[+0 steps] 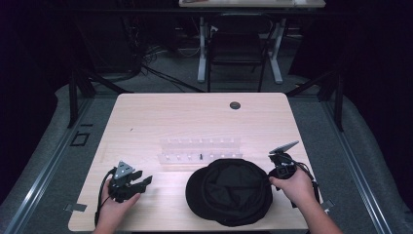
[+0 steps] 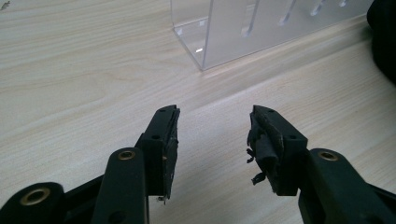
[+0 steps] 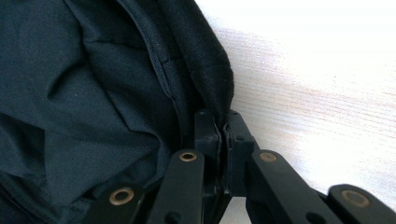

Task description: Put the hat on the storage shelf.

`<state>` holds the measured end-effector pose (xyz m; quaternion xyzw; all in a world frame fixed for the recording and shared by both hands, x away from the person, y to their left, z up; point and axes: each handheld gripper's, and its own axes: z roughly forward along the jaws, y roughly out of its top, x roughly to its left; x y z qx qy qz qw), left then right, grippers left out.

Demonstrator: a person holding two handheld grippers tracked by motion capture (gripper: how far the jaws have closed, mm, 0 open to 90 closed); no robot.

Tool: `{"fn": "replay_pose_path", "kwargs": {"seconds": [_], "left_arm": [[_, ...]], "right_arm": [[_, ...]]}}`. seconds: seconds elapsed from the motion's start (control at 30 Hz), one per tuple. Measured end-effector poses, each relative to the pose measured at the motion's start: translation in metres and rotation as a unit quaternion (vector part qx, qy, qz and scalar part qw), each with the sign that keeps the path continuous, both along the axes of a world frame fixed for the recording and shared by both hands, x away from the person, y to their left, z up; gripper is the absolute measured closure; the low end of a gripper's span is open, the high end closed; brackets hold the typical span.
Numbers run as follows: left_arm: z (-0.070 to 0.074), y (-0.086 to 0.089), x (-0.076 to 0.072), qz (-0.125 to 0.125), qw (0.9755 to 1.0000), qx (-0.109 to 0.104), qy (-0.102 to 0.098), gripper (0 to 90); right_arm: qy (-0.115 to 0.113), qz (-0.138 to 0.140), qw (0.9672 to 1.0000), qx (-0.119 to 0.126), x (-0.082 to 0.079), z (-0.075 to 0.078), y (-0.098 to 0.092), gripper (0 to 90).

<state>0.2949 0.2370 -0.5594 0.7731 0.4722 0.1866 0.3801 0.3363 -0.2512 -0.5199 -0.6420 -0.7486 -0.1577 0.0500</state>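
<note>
Your black cap (image 1: 231, 192) lies upside down on the near right part of the table, its hollow facing up and its dark lining creased in soft folds. You see its rounded brim at the near left, resting flat on the wood. Its right rim (image 3: 212, 88), a thick stitched fabric edge, stands pinched up just off the tabletop
</note>
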Motion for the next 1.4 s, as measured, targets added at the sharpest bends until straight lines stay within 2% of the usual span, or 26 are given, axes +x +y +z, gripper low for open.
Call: {"fn": "replay_pose_path", "kwargs": {"seconds": [0.03,0.1,0.13,0.17,0.2,0.33,0.37,0.43,0.5,0.53,0.63,0.7,0.73,0.77,0.8,0.83,0.9,0.97,1.0,1.1,1.17,1.2,1.23,1.3,1.37,1.4], "left_arm": [[0.000,0.000,0.000,0.000,1.0000,0.000,0.000,51.9],[0.000,0.000,0.000,0.001,1.0000,-0.001,0.000,51.9],[0.000,0.000,0.000,0.001,1.0000,-0.001,0.001,51.9],[0.000,0.000,0.000,0.000,1.0000,0.000,0.001,51.9],[0.000,-0.001,0.000,0.000,1.0000,-0.001,0.001,51.9],[0.000,-0.001,0.000,0.000,1.0000,-0.001,0.001,51.9],[0.000,-0.001,0.000,0.001,1.0000,-0.001,0.001,51.9],[0.000,-0.001,0.000,0.000,1.0000,-0.001,0.002,51.9],[0.000,-0.001,0.000,0.000,1.0000,-0.001,0.001,51.9],[0.000,0.000,0.000,0.000,1.0000,0.000,0.001,51.9],[-0.001,-0.001,0.000,0.001,1.0000,-0.001,0.001,51.9],[-0.001,-0.001,0.000,0.000,1.0000,-0.001,0.002,51.9],[-0.001,-0.001,0.000,0.001,1.0000,-0.001,0.002,51.9],[-0.001,-0.001,0.000,0.001,1.0000,-0.001,0.002,51.9],[-0.001,-0.001,0.000,0.001,1.0000,-0.001,0.002,51.9],[-0.001,-0.001,0.000,0.001,1.0000,-0.001,0.002,51.9],[-0.001,-0.001,0.000,0.002,1.0000,-0.001,0.002,51.9],[-0.001,-0.001,0.000,0.002,1.0000,-0.001,0.002,51.9],[-0.001,-0.001,0.000,0.002,1.0000,-0.001,0.003,51.9],[-0.001,-0.001,0.000,0.002,1.0000,0.000,0.003,51.9],[-0.001,0.000,0.000,0.002,1.0000,0.000,0.004,51.9],[-0.001,0.000,0.000,0.002,1.0000,0.000,0.004,51.9],[-0.001,0.000,0.000,0.002,1.0000,0.000,0.004,51.9],[-0.001,0.000,0.001,0.001,1.0000,0.000,0.003,51.9],[-0.001,0.000,0.001,0.003,1.0000,-0.001,0.003,51.9],[-0.001,0.000,0.000,0.003,1.0000,-0.002,0.003,51.9]], "right_arm": [[-0.006,-0.011,0.9999,0.001,-0.001,-0.001,0.002,87.0],[0.007,0.007,1.0000,-0.003,0.001,0.002,0.000,87.3],[-0.003,-0.008,1.0000,0.004,0.000,0.000,0.001,87.5],[0.013,0.015,0.9998,-0.008,0.001,0.004,-0.002,87.6],[0.007,-0.004,1.0000,0.001,0.000,0.003,0.000,87.7],[0.009,-0.004,0.9999,0.012,-0.001,0.005,-0.002,88.0],[0.016,0.003,0.9998,0.014,-0.001,0.008,-0.005,88.1],[0.009,-0.012,0.9995,0.029,-0.003,0.009,-0.005,88.2],[0.014,-0.005,0.9995,0.028,-0.003,0.011,-0.006,88.2],[0.011,-0.014,0.9994,0.030,-0.005,0.012,-0.005,88.2],[0.022,-0.003,0.9989,0.041,-0.007,0.019,-0.010,88.2],[0.017,-0.015,0.9982,0.056,-0.010,0.021,-0.011,88.3],[0.022,-0.011,0.9984,0.052,-0.010,0.023,-0.011,88.3],[0.020,-0.020,0.9979,0.058,-0.011,0.024,-0.011,88.2],[0.027,-0.008,0.9978,0.060,-0.011,0.026,-0.014,88.3],[0.024,-0.019,0.9972,0.068,-0.011,0.027,-0.013,88.3],[0.031,-0.013,0.9969,0.071,-0.012,0.032,-0.015,88.3],[0.023,-0.021,0.9968,0.074,-0.013,0.034,-0.014,88.3],[0.029,-0.012,0.9974,0.065,-0.013,0.036,-0.015,88.3],[0.028,-0.019,0.9969,0.071,-0.013,0.040,-0.013,88.3],[0.041,-0.001,0.9974,0.060,-0.012,0.044,-0.014,88.3],[0.041,-0.001,0.9974,0.060,-0.012,0.044,-0.014,88.3],[0.029,-0.027,0.9972,0.064,-0.014,0.045,-0.009,88.3],[0.042,-0.009,0.9975,0.057,-0.012,0.049,-0.009,88.3],[0.034,-0.017,0.9977,0.057,-0.013,0.052,-0.007,88.3],[0.039,-0.010,0.9974,0.059,-0.012,0.054,-0.007,88.3]]}}
